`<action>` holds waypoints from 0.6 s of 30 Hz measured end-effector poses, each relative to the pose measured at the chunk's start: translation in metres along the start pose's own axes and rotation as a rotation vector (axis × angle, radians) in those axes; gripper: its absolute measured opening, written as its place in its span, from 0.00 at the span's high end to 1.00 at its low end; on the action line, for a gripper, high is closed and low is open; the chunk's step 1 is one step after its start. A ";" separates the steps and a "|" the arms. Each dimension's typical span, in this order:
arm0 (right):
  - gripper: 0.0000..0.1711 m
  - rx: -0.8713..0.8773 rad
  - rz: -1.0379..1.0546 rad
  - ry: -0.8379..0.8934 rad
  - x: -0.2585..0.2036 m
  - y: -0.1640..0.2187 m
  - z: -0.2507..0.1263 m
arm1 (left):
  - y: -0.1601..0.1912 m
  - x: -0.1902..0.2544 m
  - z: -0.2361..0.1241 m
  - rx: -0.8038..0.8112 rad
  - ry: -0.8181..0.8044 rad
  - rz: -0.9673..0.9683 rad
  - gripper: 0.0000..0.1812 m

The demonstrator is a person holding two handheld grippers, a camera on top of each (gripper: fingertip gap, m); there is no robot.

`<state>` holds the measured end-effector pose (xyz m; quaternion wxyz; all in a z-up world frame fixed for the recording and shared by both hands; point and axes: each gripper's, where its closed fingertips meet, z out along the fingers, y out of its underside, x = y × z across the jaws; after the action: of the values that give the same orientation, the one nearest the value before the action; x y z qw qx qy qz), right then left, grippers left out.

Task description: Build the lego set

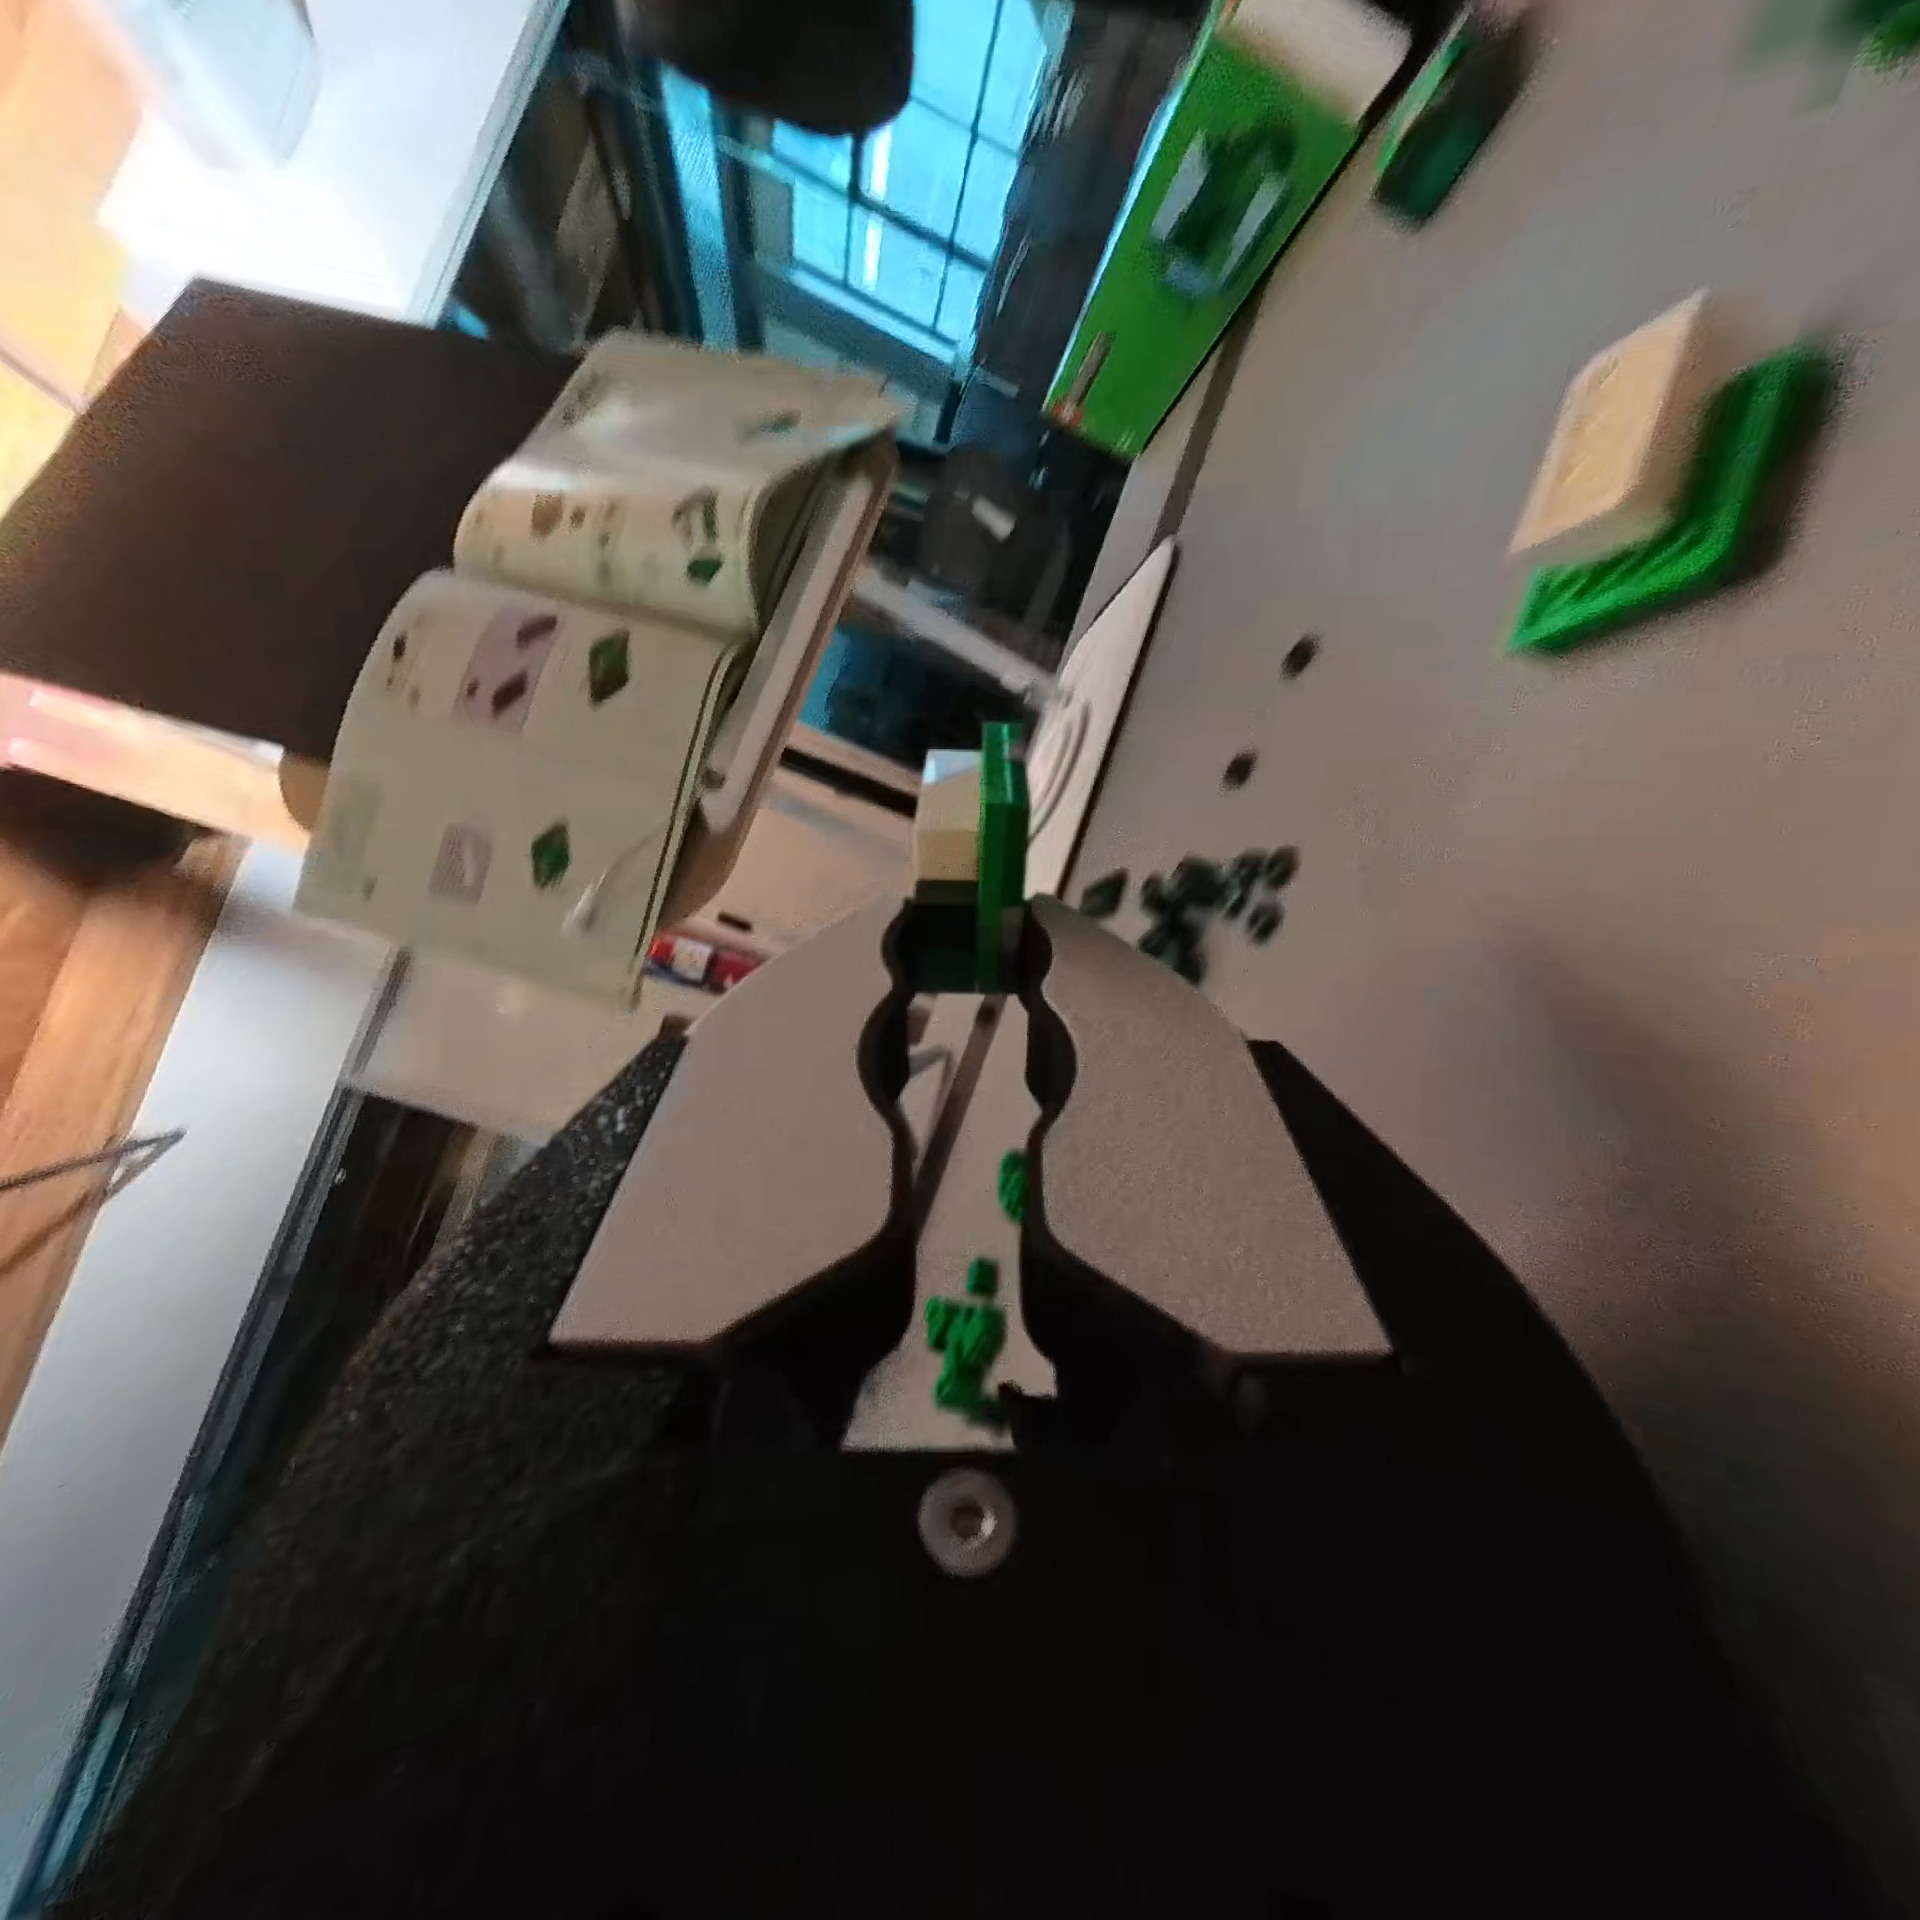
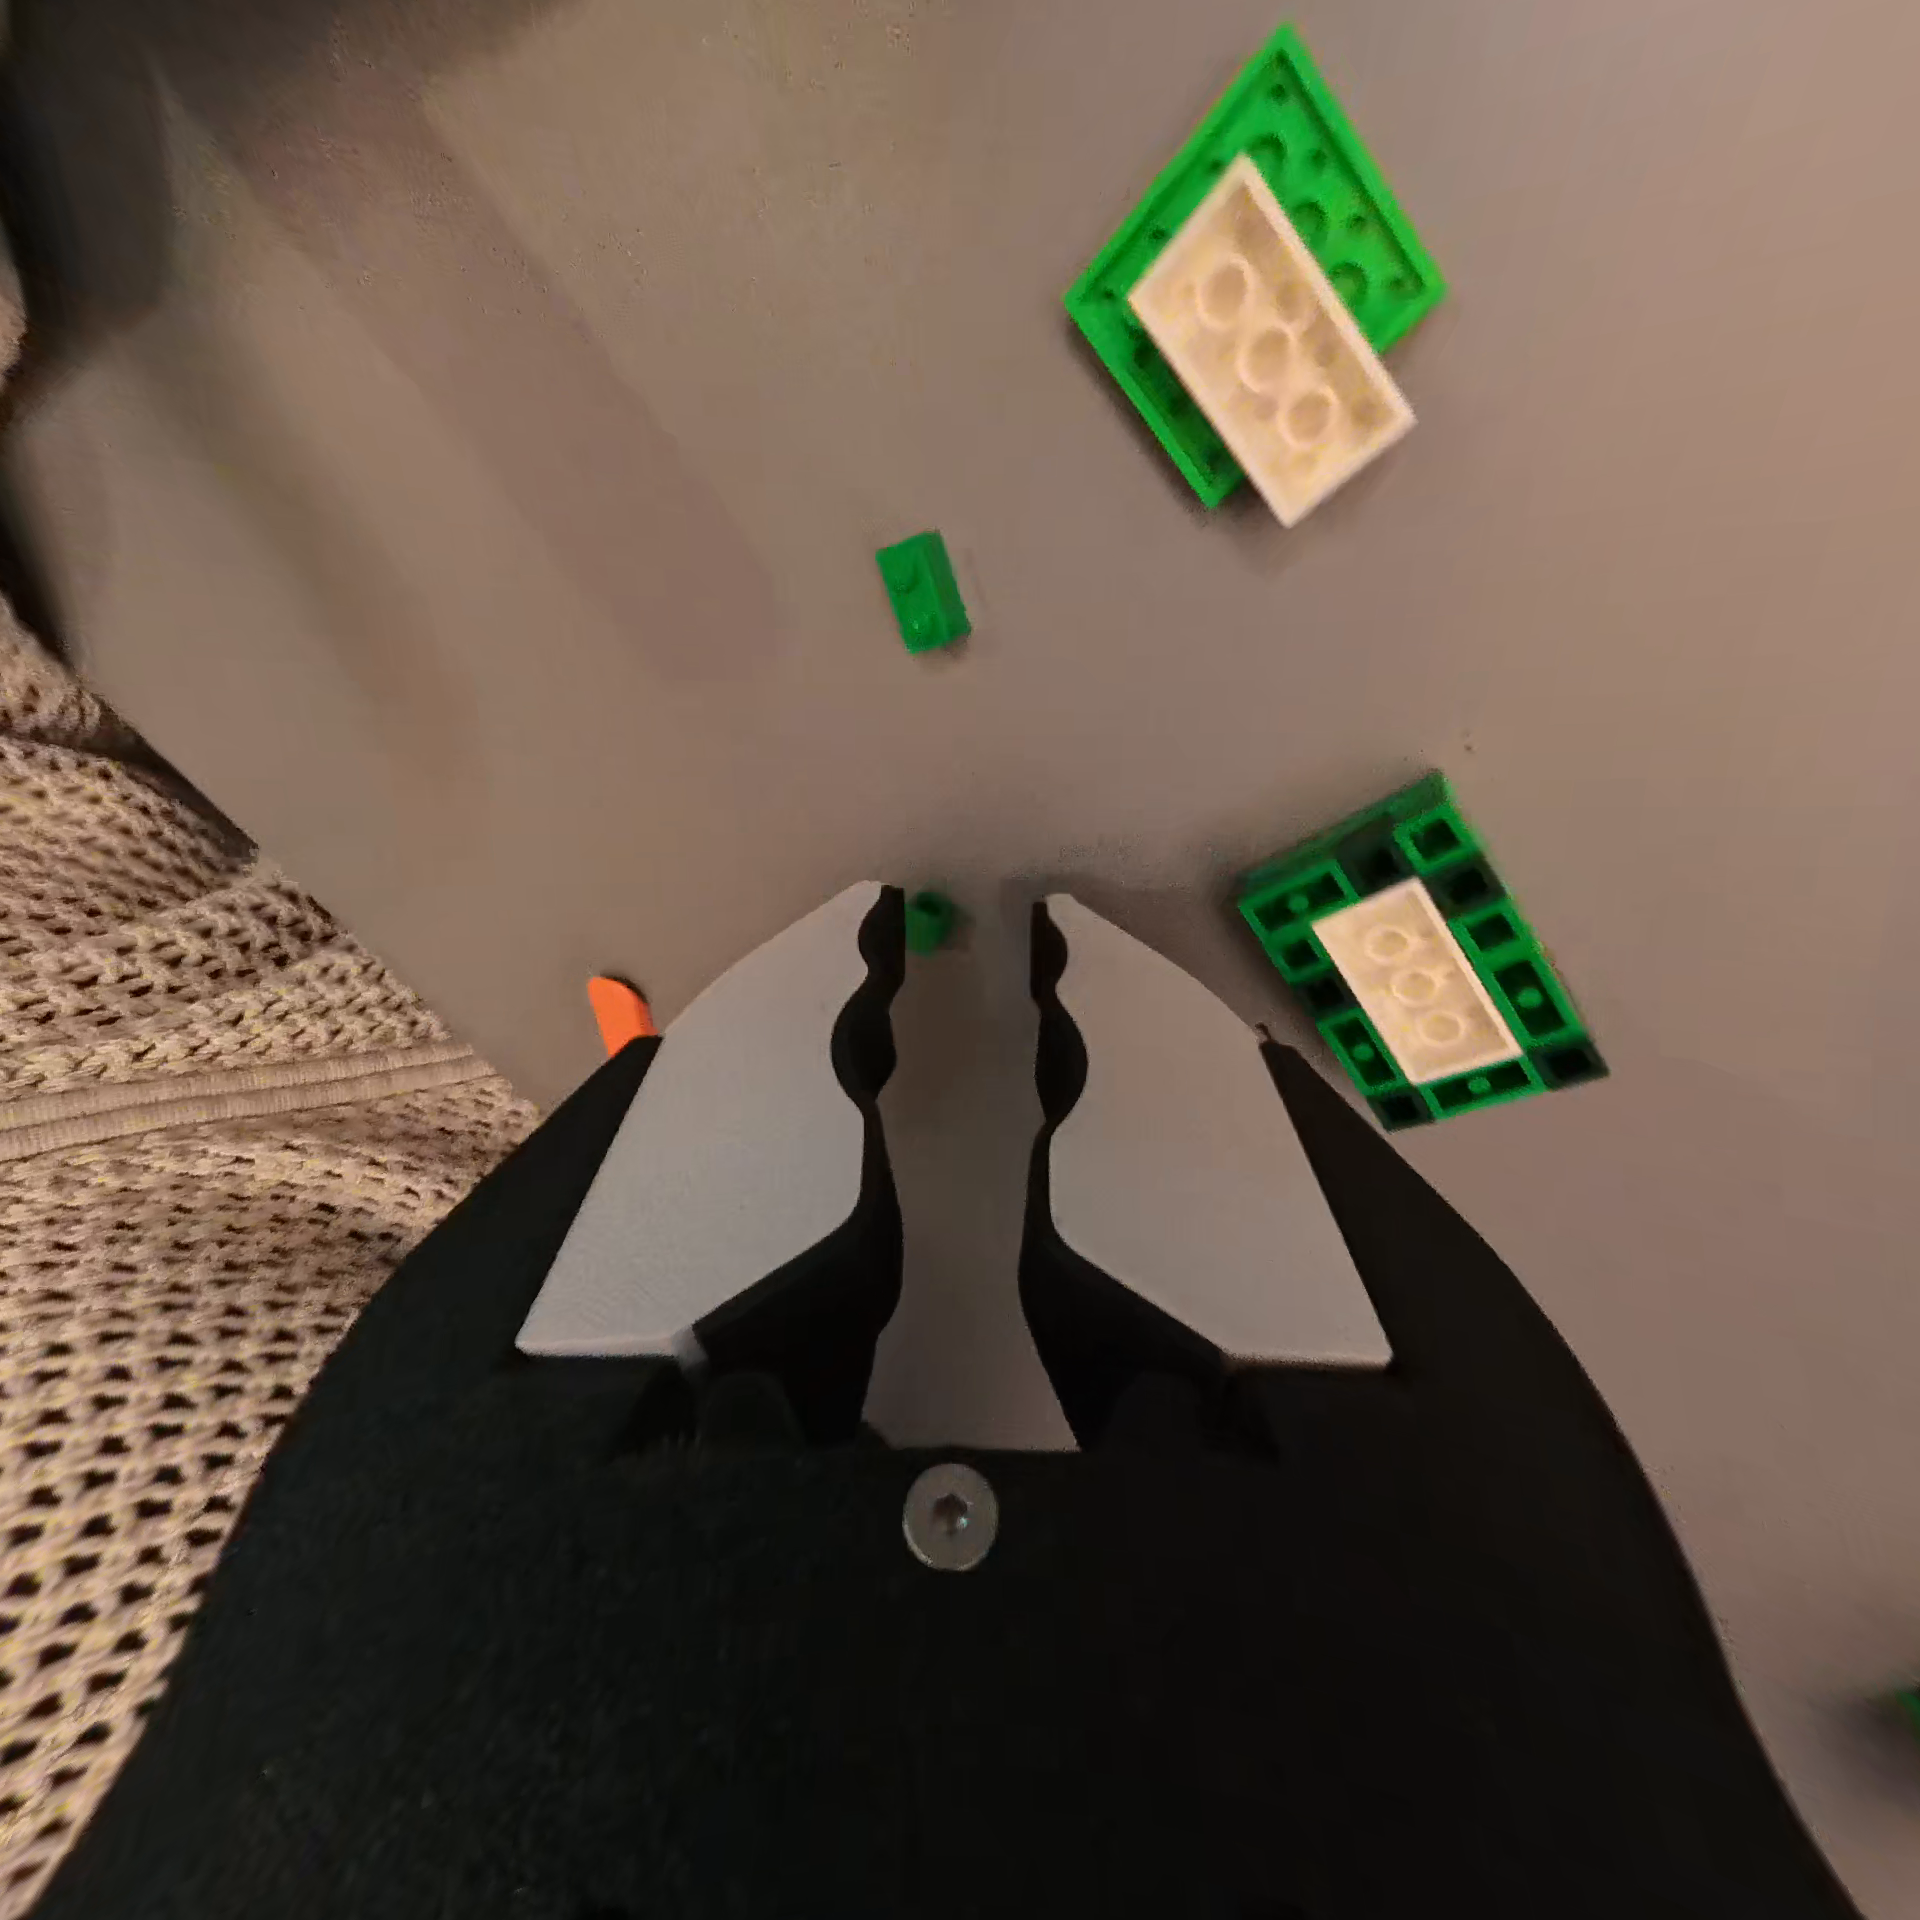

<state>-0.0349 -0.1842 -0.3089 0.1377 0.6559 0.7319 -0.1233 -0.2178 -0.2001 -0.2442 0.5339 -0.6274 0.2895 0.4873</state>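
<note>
Above the grey bench, my left claw is clamped on a small assembly: a green plate standing on edge with a white brick on its side, lifted clear, the instruction booklet beyond it. My right claw hangs over the bench with its jaws parted and nothing in them, a tiny green piece lying just by the tip of one finger. Two other white-on-green assemblies rest nearby, one further off, one just to the side. My worry: the thin plate is pinched only at its end, so it could twist or slip out. Closing off-centre could flick the tiny piece away.
</note>
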 end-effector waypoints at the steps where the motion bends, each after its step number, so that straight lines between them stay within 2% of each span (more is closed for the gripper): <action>1: 0.87 -0.044 -0.004 0.008 -0.002 -0.002 0.001 | 0.009 -0.005 -0.001 -0.015 -0.013 -0.001 0.91; 4: 0.85 -0.201 -0.012 0.059 -0.005 0.000 0.006 | 0.015 -0.007 -0.003 -0.027 -0.021 0.039 0.91; 8: 0.80 -0.344 -0.006 0.111 -0.011 0.006 0.014 | 0.005 0.000 -0.006 -0.006 -0.006 0.132 0.91; 12: 0.84 -0.389 -0.007 0.217 -0.003 0.009 0.013 | -0.001 0.004 -0.007 0.007 0.001 0.179 0.91; 15: 0.85 -0.414 0.005 0.223 -0.001 0.013 0.015 | -0.002 0.004 -0.007 0.010 0.000 0.178 0.91; 18: 0.92 -0.410 0.010 0.224 0.003 0.014 0.016 | -0.002 0.004 -0.007 0.010 0.001 0.172 0.91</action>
<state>-0.0204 -0.1859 -0.3250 0.1867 0.6274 0.7491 0.1021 -0.2124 -0.2052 -0.2474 0.4930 -0.5977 0.3451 0.5297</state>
